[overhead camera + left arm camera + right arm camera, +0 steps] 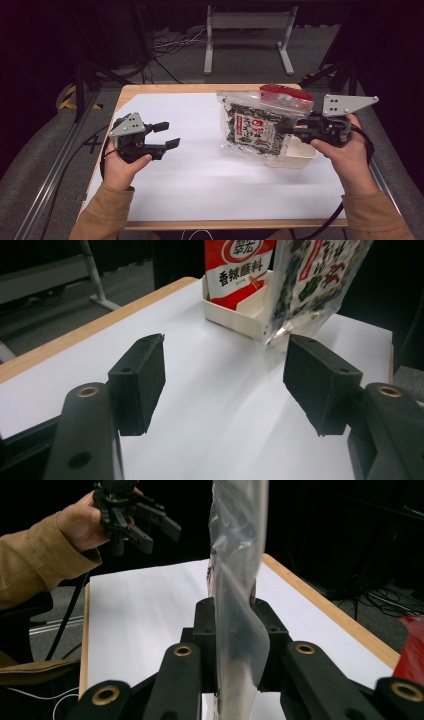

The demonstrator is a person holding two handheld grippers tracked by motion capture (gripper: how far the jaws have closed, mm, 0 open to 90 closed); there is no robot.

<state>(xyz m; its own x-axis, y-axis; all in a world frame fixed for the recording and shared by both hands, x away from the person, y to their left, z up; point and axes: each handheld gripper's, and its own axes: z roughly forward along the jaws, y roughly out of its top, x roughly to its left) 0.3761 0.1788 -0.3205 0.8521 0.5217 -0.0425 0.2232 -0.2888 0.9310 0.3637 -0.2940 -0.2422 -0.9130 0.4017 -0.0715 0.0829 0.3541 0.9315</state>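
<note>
The clear seaweed bag [250, 131] is held upright by the right gripper [286, 126], whose jaws are closed on its edge, above the near end of the white tray [299, 156] at the right of the tabletop [165, 185]. The bag's long axis runs from near to far. The left gripper [167, 136] is held well apart at the left, jaws spread and empty, aimed rightward at the bag. The right hand is judged better placed to lower the bag into the tray.

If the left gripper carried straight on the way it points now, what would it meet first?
Most likely the clear bag that the right gripper holds up, with the white tray just beside it; the left gripper is open, and depth is hard to judge.
</note>
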